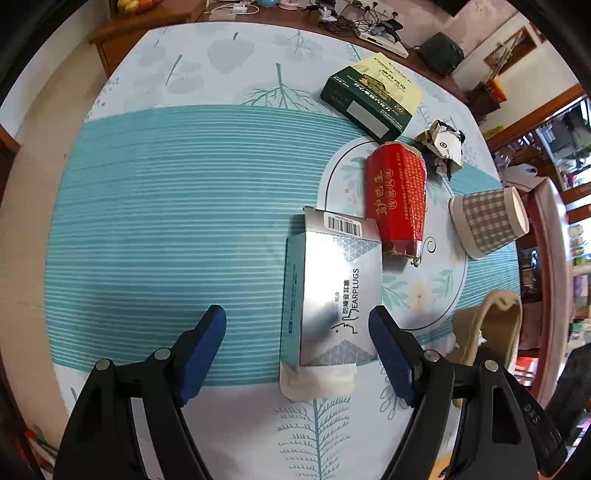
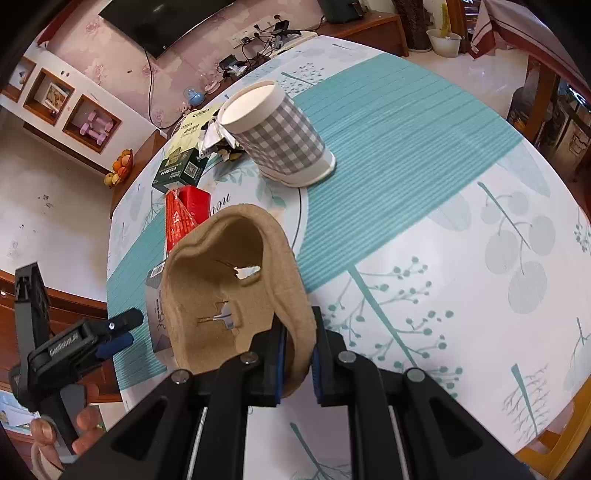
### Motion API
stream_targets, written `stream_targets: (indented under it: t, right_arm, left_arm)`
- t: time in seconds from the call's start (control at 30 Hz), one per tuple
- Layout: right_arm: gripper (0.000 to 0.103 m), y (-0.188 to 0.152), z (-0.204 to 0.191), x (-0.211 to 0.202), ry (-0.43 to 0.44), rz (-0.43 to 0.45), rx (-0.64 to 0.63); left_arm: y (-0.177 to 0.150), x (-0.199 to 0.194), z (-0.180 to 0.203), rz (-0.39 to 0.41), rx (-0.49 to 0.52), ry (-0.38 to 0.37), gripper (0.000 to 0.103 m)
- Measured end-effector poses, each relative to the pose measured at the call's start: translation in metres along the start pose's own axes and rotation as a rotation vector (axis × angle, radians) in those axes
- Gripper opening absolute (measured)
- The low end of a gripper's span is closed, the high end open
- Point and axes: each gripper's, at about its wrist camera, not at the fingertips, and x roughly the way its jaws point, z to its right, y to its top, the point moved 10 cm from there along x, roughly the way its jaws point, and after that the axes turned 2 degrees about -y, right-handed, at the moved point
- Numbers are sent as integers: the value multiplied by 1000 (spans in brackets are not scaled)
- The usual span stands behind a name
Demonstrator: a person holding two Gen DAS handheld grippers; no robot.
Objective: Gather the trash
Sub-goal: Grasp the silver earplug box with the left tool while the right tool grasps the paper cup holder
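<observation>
A silver earplugs box (image 1: 328, 295) lies flat on the table between the fingers of my left gripper (image 1: 297, 332), which stands open with neither pad pressing on it. My right gripper (image 2: 297, 354) is shut on the rim of a brown moulded-pulp tray (image 2: 229, 295), held above the table; the tray also shows at the right in the left wrist view (image 1: 491, 328). Beyond lie a red carton (image 1: 397, 195), a checked paper cup (image 1: 487, 221) on its side, a crumpled wrapper (image 1: 443, 147) and a green box (image 1: 369, 99). The pulp tray hides most of the earplugs box in the right wrist view.
The table wears a teal striped, leaf-printed cloth (image 1: 166, 221). A pink chair back (image 1: 550, 258) stands at its right edge. A sideboard with cables and chargers (image 1: 351, 18) runs behind the far edge. A person's hand (image 2: 85, 424) holds the left gripper's handle.
</observation>
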Motion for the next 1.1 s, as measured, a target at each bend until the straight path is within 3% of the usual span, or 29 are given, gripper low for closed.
stream_targets:
  t: [0.33,0.63,0.67,0.7,1.1]
  right_arm:
    - [11,0,8,-8,-16,21,29]
    - [11,-5,16,-9,-14,28,56]
    - [11,-6,18,-10,-15,27,59]
    - [11,-7,19,-10,-15,26,60]
    - [11,-22,27,-21,10,15,48]
  left_arm:
    - [7,19,33,-32,116,102,78]
    - [12,47,43,-69,150,196,78]
    - [12,49,43,-69,148,203,72]
    - [11,50,44,-71,147,206,62]
    - [-21,32,50,-33,179,190,59]
